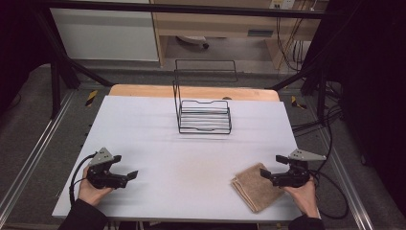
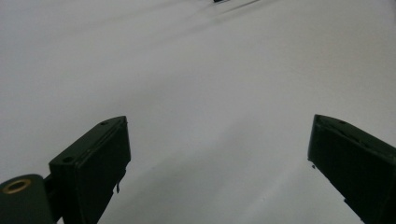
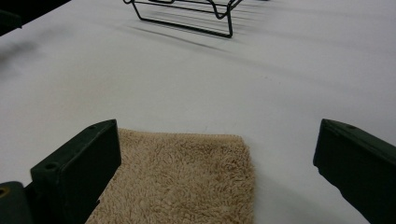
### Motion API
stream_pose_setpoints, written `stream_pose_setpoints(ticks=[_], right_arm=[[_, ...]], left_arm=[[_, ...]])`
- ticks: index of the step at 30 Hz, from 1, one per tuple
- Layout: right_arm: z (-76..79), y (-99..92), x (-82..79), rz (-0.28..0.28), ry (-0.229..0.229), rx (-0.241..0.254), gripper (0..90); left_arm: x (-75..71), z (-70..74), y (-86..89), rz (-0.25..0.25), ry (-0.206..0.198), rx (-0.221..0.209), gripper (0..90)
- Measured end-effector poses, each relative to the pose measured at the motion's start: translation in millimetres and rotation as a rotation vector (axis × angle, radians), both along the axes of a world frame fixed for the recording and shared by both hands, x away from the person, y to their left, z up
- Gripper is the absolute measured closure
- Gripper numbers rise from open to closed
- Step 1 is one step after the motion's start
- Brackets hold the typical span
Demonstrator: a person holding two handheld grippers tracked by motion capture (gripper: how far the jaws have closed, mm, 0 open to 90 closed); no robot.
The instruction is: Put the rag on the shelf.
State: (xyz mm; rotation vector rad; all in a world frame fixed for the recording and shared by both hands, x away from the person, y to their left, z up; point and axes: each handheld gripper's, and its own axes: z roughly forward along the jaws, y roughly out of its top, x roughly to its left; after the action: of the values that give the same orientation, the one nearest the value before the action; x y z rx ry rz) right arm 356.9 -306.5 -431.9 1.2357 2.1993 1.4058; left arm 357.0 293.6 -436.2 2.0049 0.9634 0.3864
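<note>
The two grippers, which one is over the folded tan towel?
The right gripper, at the table's near right: its open fingers straddle the tan towel without pressing it. The left gripper has bare white table between its fingers.

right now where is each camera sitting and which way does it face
High view: above the person's side, looking forward and down on the white table; shows both hands, the left gripper and right gripper.
Left gripper view: rides the left gripper, looks along its open fingers over bare table.
Right gripper view: rides the right gripper, looks along its open fingers over the folded tan towel toward the wire rack.
Shared: the high and right gripper views both show towel and rack.
</note>
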Motion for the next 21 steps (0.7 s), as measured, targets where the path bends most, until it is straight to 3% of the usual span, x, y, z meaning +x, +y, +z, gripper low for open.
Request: stream_pose_setpoints(ticks=[12, 21], right_arm=[[-0.8, 5.6, -0.6, -0.002, 0.023, -0.050, 1.8], [3.5, 24.7, -2.2, 0.029, 0.011, -0.089, 3.9]], left_arm=[[-2.1, 0.3, -0.5, 0.007, -0.005, 0.005, 6.4], [-3.2, 0.8, -0.5, 0.018, -0.006, 0.010, 6.4]])
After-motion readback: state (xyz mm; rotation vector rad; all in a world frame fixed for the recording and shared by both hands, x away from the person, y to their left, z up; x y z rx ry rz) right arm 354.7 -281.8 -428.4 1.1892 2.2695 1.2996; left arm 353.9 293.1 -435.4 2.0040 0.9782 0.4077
